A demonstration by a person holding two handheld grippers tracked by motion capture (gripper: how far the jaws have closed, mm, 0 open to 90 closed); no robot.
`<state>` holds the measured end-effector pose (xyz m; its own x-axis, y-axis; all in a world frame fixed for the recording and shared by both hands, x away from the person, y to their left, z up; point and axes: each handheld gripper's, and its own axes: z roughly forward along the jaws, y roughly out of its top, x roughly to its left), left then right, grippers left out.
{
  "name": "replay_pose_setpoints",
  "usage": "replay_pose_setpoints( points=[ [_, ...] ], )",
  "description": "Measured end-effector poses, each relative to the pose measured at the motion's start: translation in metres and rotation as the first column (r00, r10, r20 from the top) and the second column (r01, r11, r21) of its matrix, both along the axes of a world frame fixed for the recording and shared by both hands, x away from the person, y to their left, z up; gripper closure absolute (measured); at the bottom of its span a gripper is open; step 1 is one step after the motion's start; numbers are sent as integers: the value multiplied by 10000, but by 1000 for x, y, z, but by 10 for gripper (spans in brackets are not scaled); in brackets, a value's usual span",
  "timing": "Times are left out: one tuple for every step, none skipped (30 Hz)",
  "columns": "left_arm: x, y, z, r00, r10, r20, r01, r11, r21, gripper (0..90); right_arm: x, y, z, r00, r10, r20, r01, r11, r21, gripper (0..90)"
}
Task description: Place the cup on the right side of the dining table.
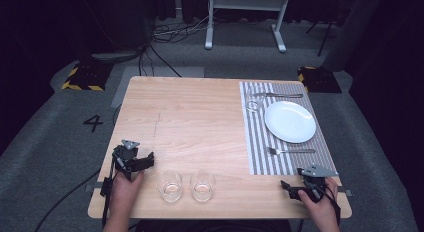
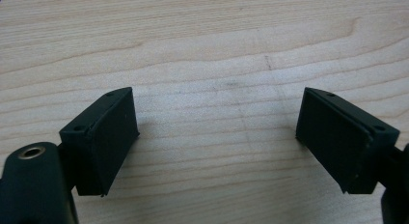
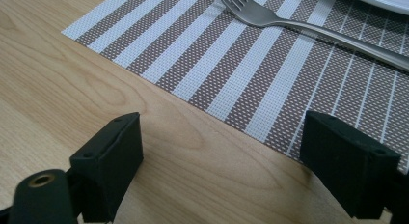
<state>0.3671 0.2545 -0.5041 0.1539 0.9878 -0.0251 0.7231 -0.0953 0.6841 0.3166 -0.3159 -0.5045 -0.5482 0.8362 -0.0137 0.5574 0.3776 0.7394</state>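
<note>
Two clear glasses stand side by side near the table's front edge, one on the left (image 1: 170, 185) and one on the right (image 1: 203, 185). My left gripper (image 1: 141, 161) rests at the front left, open, with bare wood between its jaws (image 2: 217, 132). My right gripper (image 1: 290, 188) sits at the front right corner, open and empty (image 3: 222, 151), just short of the striped placemat (image 3: 251, 64). On the placemat (image 1: 260, 142) lie a white plate (image 1: 290, 121), a fork (image 1: 290, 151), a knife (image 1: 280, 95) and a third glass (image 1: 254, 98). The fork (image 3: 289, 21) lies ahead of the right jaws.
The wooden table (image 1: 200, 117) stands on grey carpet. A white desk frame (image 1: 245, 17) and cables are beyond the far edge. Yellow-black striped blocks (image 1: 82, 77) sit near both far corners.
</note>
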Motion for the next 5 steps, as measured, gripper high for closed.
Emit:
replay_pose_setpoints(
  points=[
    [0,0,0,10000,1,1,-1,10000,-1,148,0,0,0,10000,2,-1,-2,10000,0,154],
    [0,0,0,10000,1,0,-1,10000,-1,149,0,0,0,10000,2,-5,-2,10000,3,154],
    [0,0,0,10000,1,1,-1,10000,0,148,0,0,0,10000,7,-1,-7,10000,-1,154],
    [0,0,0,10000,-1,1,1,10000,-2,149,0,0,0,10000,9,0,-9,10000,-3,154],
    [0,0,0,10000,3,2,-3,10000,-2,149,0,0,0,10000,9,-3,-9,10000,-3,154]
  ],
)
